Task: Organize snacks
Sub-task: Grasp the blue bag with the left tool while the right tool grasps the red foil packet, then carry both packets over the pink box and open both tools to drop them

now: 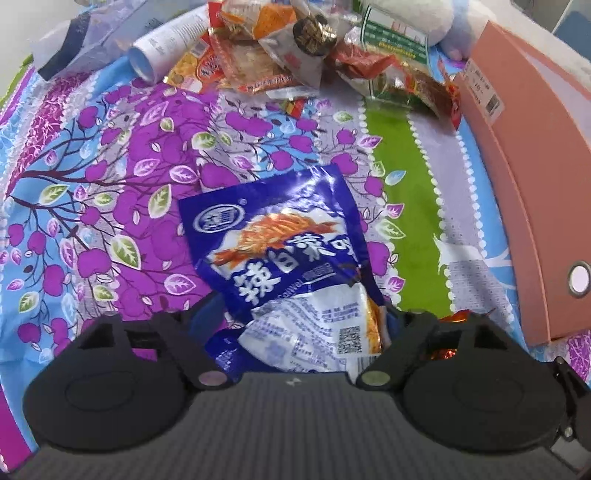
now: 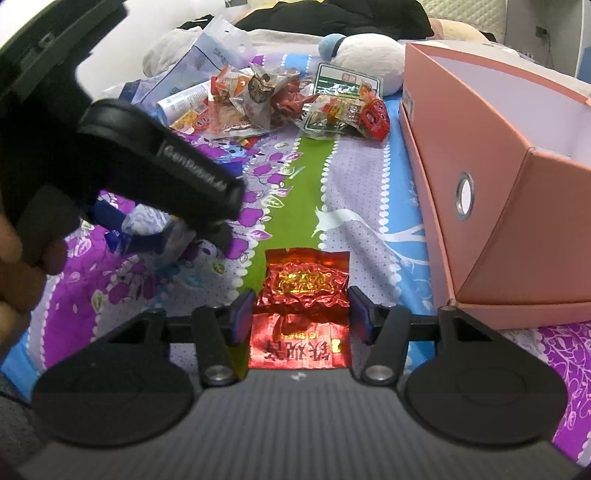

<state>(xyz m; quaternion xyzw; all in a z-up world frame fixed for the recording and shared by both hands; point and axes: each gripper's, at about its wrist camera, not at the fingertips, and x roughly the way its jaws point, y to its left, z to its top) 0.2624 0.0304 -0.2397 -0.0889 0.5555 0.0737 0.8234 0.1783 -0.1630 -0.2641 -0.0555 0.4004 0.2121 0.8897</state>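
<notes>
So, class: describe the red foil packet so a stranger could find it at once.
Start at the open pink box on the flowered bedsheet. Just left of its near corner, between the right claw's fingers, lies the red foil packet. Unlike the heaped snacks beyond, it lies alone, crinkled, shiny, gold-lettered.

A home bedroom: a bed spread with a floral purple, blue and green sheet [image 1: 147,155], a plush toy [image 2: 369,55] at twelve o'clock beside rumpled dark bedding [image 2: 332,16], and a pink cardboard box [image 2: 480,192] at two o'clock.
</notes>
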